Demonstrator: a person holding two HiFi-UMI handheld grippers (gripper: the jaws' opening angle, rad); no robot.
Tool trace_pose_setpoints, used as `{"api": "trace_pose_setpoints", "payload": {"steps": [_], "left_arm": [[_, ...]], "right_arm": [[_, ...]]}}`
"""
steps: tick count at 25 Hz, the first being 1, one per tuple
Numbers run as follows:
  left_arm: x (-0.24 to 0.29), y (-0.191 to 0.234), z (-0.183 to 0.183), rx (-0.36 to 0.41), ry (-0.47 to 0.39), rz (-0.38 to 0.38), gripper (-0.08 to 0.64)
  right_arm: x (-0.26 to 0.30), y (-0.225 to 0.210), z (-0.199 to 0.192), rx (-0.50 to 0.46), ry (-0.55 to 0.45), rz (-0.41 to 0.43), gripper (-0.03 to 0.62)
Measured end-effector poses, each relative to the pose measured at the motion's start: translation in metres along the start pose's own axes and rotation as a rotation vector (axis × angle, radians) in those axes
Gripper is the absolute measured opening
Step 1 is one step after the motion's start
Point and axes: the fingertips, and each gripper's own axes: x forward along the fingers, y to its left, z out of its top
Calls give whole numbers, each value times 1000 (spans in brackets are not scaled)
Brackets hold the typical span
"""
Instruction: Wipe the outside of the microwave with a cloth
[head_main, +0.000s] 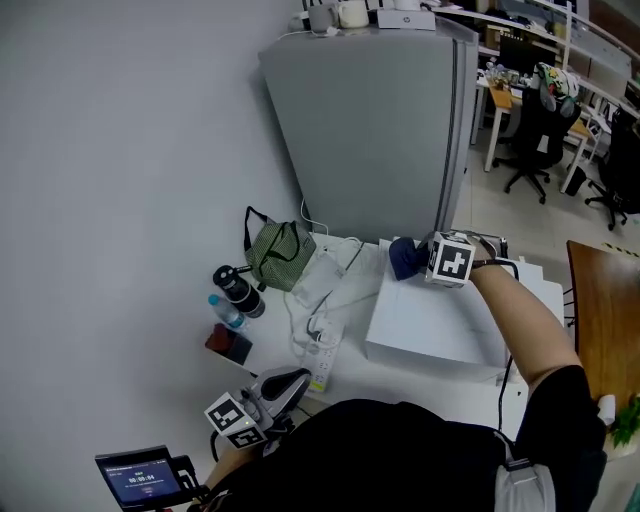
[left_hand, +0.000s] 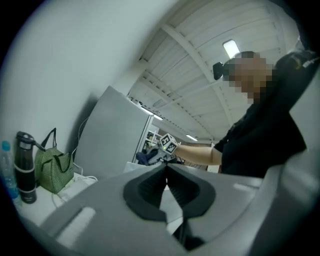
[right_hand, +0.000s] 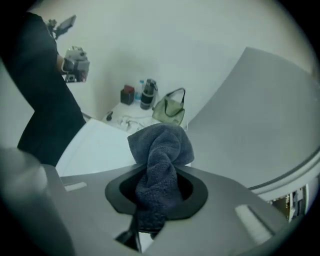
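While pinching dark blue terry cloth (right_hand: 161, 145) in right gripper (head_main: 418, 258) at far top edge of white boxy microwave (head_main: 425, 325), likely mid-wipe, with sides to do; with left gripper (left_hand: 166, 172) closed, empty.

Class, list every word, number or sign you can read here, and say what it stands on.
None can be read.
Small screen: lit lines, too small to read.
Water bottle label: too small to read.
Marker cube: square pattern, no letters.
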Motion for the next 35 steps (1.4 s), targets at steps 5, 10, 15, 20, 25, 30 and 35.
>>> {"api": "trace_pose_setpoints", "payload": {"steps": [5, 10, 15, 20, 25, 30, 35], "left_arm": [[-13, 18, -1, -17, -20, 4, 3], [-25, 30, 6, -41, -46, -9, 3], [-22, 49, 1, -44, -3, -32, 3], [15, 24, 1, -31, 24, -98, 3], [56, 10, -8, -33, 69, -167, 3], [84, -9, -17, -34, 94, -208, 3], [90, -20, -25, -34, 99, -229, 3]], "right_arm": [[48, -26, -14, 34, 209, 93, 75], [72, -46, -16, 96, 261, 119, 74], [64, -47, -35, 129, 316, 158, 72], [11, -33, -134, 240, 388, 174, 72], [-40, -16, -252, 416, 423, 163, 72], [-101, 9, -358, 556, 482, 126, 72], [-124, 27, -395, 583, 489, 82, 72]]}}
